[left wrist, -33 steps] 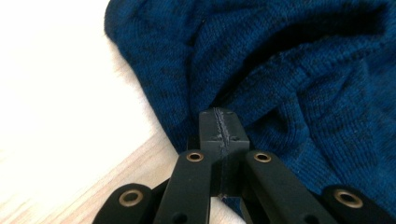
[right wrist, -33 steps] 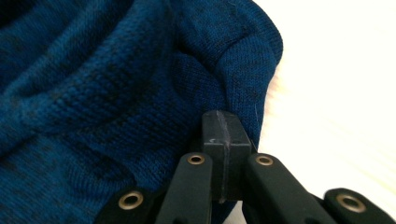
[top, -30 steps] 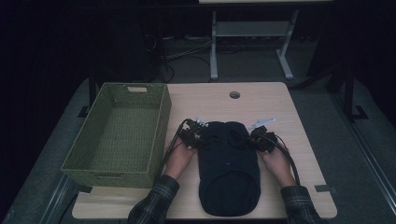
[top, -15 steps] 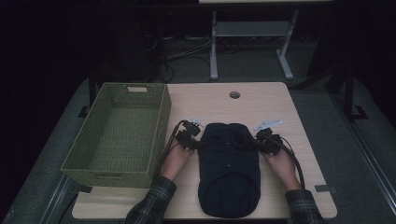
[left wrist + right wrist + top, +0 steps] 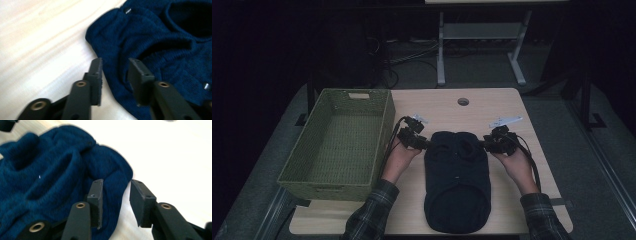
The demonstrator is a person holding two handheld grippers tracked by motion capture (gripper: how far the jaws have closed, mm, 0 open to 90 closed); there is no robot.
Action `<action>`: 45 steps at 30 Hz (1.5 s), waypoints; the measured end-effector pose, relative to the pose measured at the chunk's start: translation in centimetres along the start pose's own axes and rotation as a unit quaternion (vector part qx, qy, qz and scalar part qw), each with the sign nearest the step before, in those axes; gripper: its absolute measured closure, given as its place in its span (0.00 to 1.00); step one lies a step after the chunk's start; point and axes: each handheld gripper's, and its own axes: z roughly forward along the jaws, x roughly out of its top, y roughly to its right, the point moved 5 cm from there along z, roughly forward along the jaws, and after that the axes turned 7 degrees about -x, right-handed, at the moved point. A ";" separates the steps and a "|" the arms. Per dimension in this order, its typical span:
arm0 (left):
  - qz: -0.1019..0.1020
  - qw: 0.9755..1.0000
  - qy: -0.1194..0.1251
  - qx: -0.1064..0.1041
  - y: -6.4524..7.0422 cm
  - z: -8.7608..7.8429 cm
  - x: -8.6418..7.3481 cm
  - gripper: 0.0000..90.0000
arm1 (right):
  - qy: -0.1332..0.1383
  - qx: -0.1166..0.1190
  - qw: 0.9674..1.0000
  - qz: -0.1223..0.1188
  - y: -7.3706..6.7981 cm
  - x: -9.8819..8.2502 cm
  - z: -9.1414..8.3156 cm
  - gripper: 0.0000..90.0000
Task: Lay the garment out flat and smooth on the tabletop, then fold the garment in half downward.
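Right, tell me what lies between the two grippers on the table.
In the high view, the dark blue knitted garment lies flat between the left gripper and the right gripper, one at each side of its upper end.

From my screen the sweater (image 5: pixel 160 50) reads as dark blue knit cloth, finely ribbed and matt, with small glossy buttons (image 5: pixel 127 10) near its collar. Under the sweater, the table (image 5: pixel 432 102) looks like pale wood, smooth with a soft sheen. Left of the sweater, the basket (image 5: pixel 337 145) is green woven fibre, rough and dull. The left gripper (image 5: pixel 115 68) seems to be matt black plastic with brassy metal rivets.
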 end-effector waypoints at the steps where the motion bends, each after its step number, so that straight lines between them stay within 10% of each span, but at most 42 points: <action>1: 0.004 1.000 0.003 0.004 -0.2 0.0 0.2 0.64 | -0.008 0.003 1.000 0.002 0.1 0.1 0.2 0.66; 17: 0.014 1.000 0.015 0.013 -2.5 1.6 3.1 0.52 | -0.011 0.016 1.000 0.012 1.6 2.4 2.6 0.63; 45: -0.004 1.000 -0.009 0.006 -4.2 5.5 2.4 0.45 | -0.048 0.034 0.998 0.037 1.4 1.1 6.6 0.74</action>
